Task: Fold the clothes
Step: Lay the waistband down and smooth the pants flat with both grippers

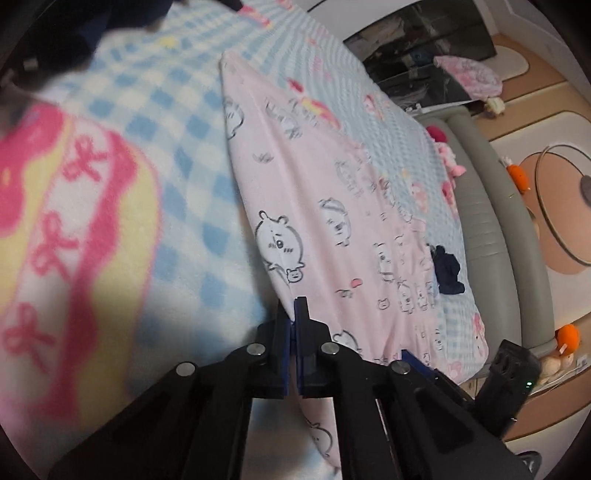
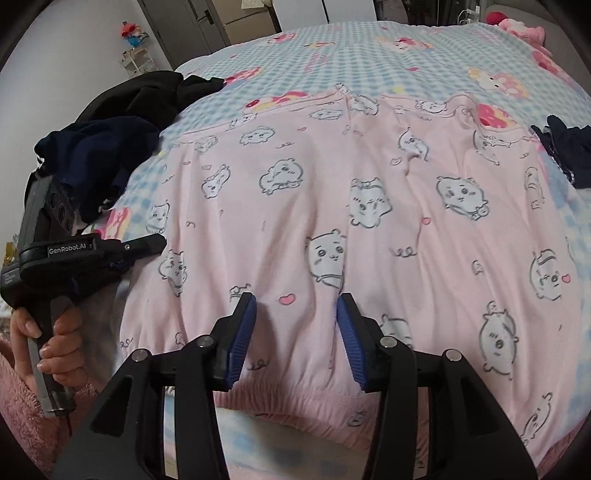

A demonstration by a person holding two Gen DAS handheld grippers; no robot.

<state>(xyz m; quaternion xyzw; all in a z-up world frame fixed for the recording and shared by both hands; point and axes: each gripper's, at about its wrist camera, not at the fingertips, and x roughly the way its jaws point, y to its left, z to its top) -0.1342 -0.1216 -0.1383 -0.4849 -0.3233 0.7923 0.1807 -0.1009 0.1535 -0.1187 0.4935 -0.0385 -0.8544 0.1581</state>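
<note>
Pink pyjama garment (image 2: 332, 206), printed with white cartoon animals, lies spread across the middle of the bed in the right wrist view, its elasticated hem running along the near edge at 6 o'clock. It rests on a blue-and-white checked blanket (image 2: 369, 62) bearing pink cartoon motifs. In the left wrist view the same garment (image 1: 314, 206) runs from 12 o'clock down to 6 o'clock, with one edge raised off the blanket (image 1: 177, 122).

Left gripper (image 1: 294, 314): jaws closed together, blue pads meeting, with a fold of the pink garment's edge pinched between them. In the right wrist view this gripper's black body (image 2: 74, 254), marked GenRobot.AI, sits at 9 o'clock at the garment's side edge, and a hand (image 2: 48, 332) in a fluffy pink sleeve (image 2: 22, 406) grips its handle.

Right gripper (image 2: 297, 306): jaws wide apart, nothing between them. Its blue ribbed pads (image 2: 243, 332) hover just above the garment close to the hem; contact with the fabric cannot be confirmed.

Other items noted. A heap of dark clothes (image 2: 122, 110), black and navy, lies at 10 o'clock on the bed edge. A separate dark navy item (image 2: 565, 147) lies at 3 o'clock, just beside the garment; it appears in the left wrist view (image 1: 447, 269) at 3 o'clock. A grey padded bed frame (image 1: 487, 206) borders the blanket. Pink plush toys (image 2: 521, 26) sit at 1 o'clock on the far corner
</note>
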